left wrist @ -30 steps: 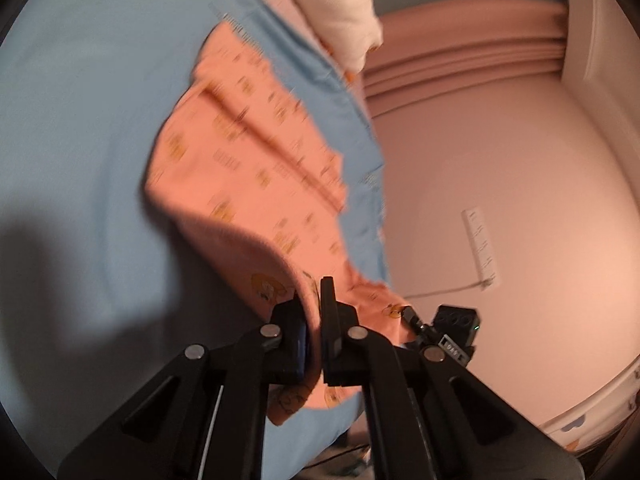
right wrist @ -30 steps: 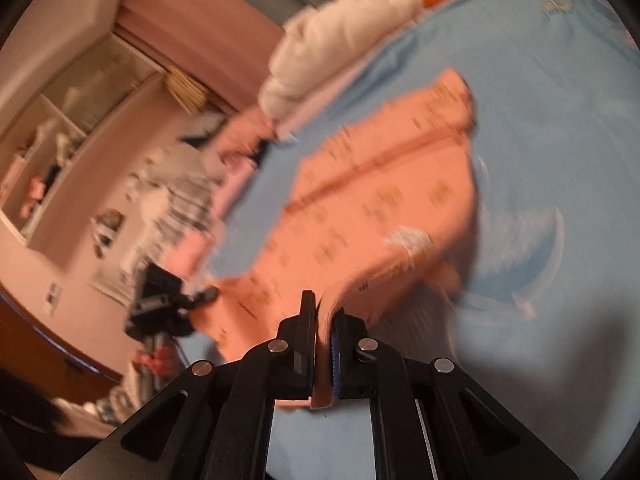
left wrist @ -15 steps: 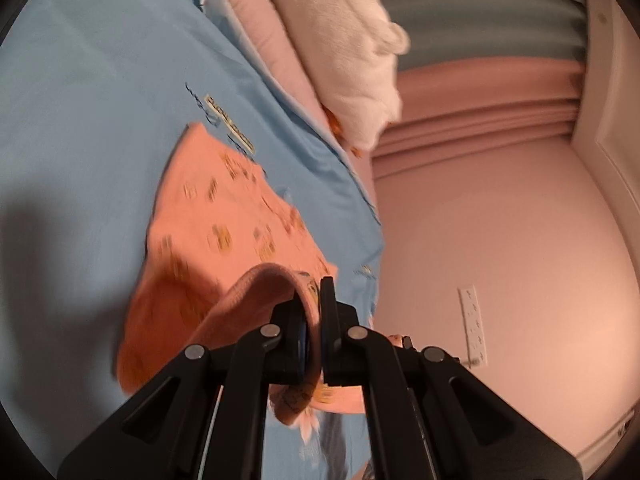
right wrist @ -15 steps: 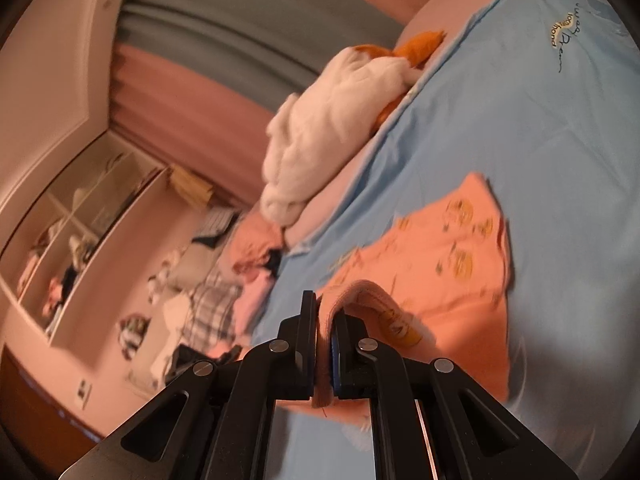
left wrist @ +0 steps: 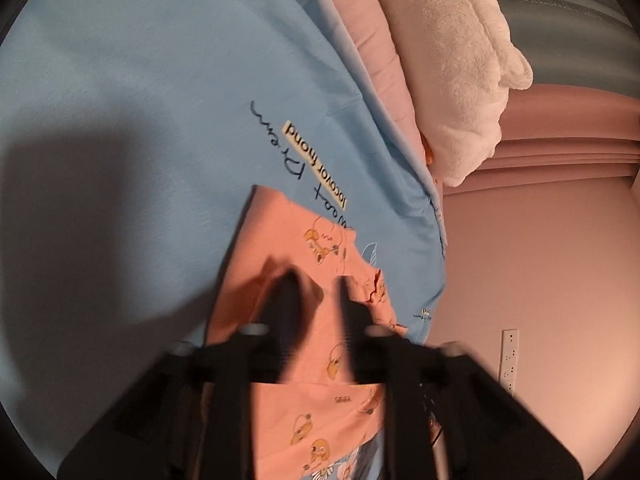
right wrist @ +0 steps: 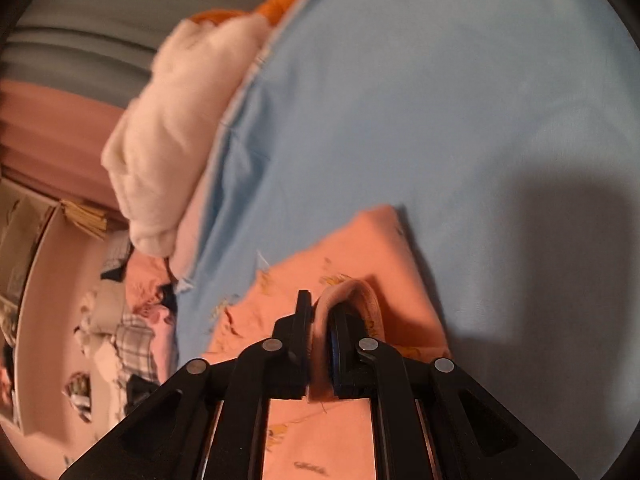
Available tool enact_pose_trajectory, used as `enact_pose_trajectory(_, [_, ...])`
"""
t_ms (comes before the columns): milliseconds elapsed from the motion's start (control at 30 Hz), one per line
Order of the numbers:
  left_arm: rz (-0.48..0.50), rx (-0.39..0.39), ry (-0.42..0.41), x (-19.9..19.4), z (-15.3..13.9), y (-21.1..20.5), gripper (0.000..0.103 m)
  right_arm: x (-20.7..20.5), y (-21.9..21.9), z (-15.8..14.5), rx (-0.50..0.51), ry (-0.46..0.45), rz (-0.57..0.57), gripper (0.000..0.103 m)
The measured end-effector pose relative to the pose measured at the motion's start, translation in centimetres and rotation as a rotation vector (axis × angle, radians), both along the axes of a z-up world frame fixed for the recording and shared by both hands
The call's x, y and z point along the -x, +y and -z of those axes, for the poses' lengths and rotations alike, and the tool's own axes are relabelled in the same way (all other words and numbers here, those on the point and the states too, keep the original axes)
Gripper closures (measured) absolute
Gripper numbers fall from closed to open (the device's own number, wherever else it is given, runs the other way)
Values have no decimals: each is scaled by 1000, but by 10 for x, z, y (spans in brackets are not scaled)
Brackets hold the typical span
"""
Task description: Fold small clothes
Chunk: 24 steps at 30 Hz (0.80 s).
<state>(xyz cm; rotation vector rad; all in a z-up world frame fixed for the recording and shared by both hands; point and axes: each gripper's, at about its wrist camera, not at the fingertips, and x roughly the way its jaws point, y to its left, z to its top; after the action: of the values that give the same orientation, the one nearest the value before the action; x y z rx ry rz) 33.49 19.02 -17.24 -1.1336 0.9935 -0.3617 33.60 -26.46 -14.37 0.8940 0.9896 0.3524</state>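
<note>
Right gripper [right wrist: 318, 320] pinches soft garment [right wrist: 352, 252].

Blue sheet [left wrist: 140, 80] (printed lettering), white fluffy blanket [left wrist: 452, 60], wall socket [left wrist: 508, 356].

Warm, dim indoor light gives both views a pinkish cast. Broad, soft-edged dark shadows fall across the blue sheet [left wrist: 132, 92], at the lower left in the left wrist view and the lower right in the right. The left hand-held gripper [left wrist: 314, 292] is smeared by motion blur, its fingers doubled and hazy. The right view is softer overall, the white towel [right wrist: 168, 128] blurred. Fisheye bending curves all edges, with black corners.
</note>
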Motion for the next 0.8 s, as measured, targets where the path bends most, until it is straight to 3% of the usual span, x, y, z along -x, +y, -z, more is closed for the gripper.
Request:
enact_pose_trajectory(67, [8, 9, -10, 7, 1, 5, 62, 9, -5, -3, -31, -17, -8, 73])
enact_pose_trajectory(233, [72, -1, -39, 12, -6, -5, 65, 25, 7, -16, 22, -33, -81, 73])
enact_pose_trajectory(333, [124, -38, -13, 7, -7, -19, 88, 29, 19, -21, 126, -14, -136, 74])
enact_pose_trajectory(367, [137, -63, 5, 5, -6, -22, 101, 27, 23, -20, 180, 15, -150, 87])
enact_pose_trajectory(400, [129, -70, 21, 2, -5, -24, 101, 25, 26, -18, 211, 43, -154, 96])
enact_pose_trajectory(433, [111, -54, 30, -1, -3, -24, 101, 22, 26, -17, 215, 66, -148, 96])
enact_pose_trajectory(600, [-114, 88, 21, -18, -1, -1, 101, -6, 8, -24, 1, 13, -19, 97])
enact_pose_trajectory(667, [-177, 101, 46, -25, 4, 3, 101, -20, 2, -18, -60, 17, 33, 97])
enact_pose_trajectory(733, [-221, 77, 65, -30, 7, 5, 100, -34, 1, -9, -46, 52, 85, 97])
enact_pose_trajectory(767, [-223, 62, 81, -32, 9, 5, 98, -39, 0, -1, -31, 84, 110, 96])
enact_pose_trajectory(800, [-209, 58, 103, -33, 13, 6, 89, -41, -1, 5, -26, 110, 117, 80])
